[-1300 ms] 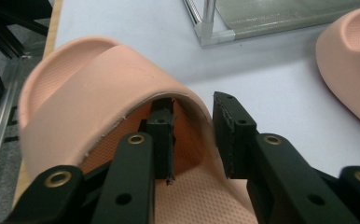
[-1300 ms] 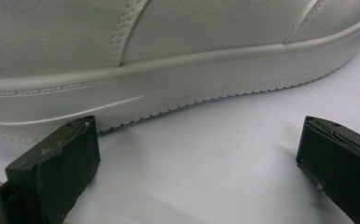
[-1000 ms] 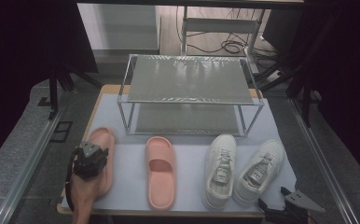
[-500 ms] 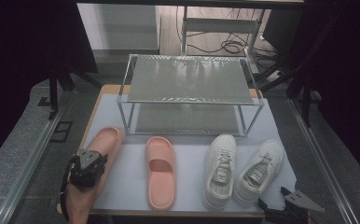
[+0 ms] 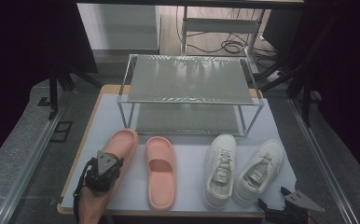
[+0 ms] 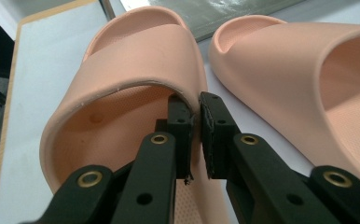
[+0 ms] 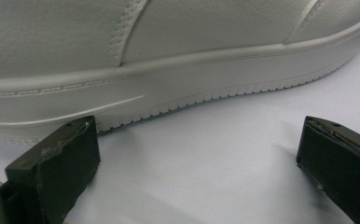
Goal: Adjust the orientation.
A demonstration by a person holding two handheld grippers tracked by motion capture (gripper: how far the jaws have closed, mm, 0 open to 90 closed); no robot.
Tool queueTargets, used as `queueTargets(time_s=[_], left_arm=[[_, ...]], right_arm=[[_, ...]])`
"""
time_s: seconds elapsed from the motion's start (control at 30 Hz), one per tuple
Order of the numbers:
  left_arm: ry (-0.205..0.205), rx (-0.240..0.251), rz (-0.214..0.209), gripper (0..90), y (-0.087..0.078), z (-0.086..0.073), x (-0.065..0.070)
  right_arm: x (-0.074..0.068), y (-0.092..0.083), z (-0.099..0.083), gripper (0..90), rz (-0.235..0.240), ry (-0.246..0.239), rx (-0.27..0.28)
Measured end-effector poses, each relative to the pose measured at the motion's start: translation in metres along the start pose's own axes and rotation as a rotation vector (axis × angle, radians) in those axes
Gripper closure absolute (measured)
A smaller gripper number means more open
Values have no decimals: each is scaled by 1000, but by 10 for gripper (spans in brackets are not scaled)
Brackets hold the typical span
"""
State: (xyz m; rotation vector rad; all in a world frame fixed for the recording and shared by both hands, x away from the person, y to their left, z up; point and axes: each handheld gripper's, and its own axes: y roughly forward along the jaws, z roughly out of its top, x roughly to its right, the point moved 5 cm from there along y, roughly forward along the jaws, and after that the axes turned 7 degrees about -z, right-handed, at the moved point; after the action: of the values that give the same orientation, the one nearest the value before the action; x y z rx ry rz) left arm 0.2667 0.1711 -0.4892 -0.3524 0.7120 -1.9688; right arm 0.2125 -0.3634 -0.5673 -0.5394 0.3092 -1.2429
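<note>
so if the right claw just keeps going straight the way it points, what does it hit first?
Most likely the side of the white sneaker, at its sole edge. The right claw is open with bare white mat between it and the sneaker; depth is hard to judge.

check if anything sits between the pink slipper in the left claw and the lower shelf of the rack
Nothing visible does. The left claw is shut on the strap of the left pink slipper, and only bare mat lies between its toe and the rack.
</note>
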Motion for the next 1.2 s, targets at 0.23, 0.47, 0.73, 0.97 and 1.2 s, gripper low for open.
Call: queueTargets(time_s=[0.23,0.47,0.73,0.97,1.2], left_arm=[[21,-47,24,833,23,4,5],[45,-77,31,834,40,8,13],[58,-74,23,836,51,17,19],[49,-62,11,837,62,22,20],[28,-41,7,837,75,30,17]], right_arm=[[0,0,0,0,0,0,1],[0,0,0,0,0,-2,2],[0,0,0,0,1,0,2],[0,0,0,0,1,-2,3],[0,0,0,0,2,-1,3]])
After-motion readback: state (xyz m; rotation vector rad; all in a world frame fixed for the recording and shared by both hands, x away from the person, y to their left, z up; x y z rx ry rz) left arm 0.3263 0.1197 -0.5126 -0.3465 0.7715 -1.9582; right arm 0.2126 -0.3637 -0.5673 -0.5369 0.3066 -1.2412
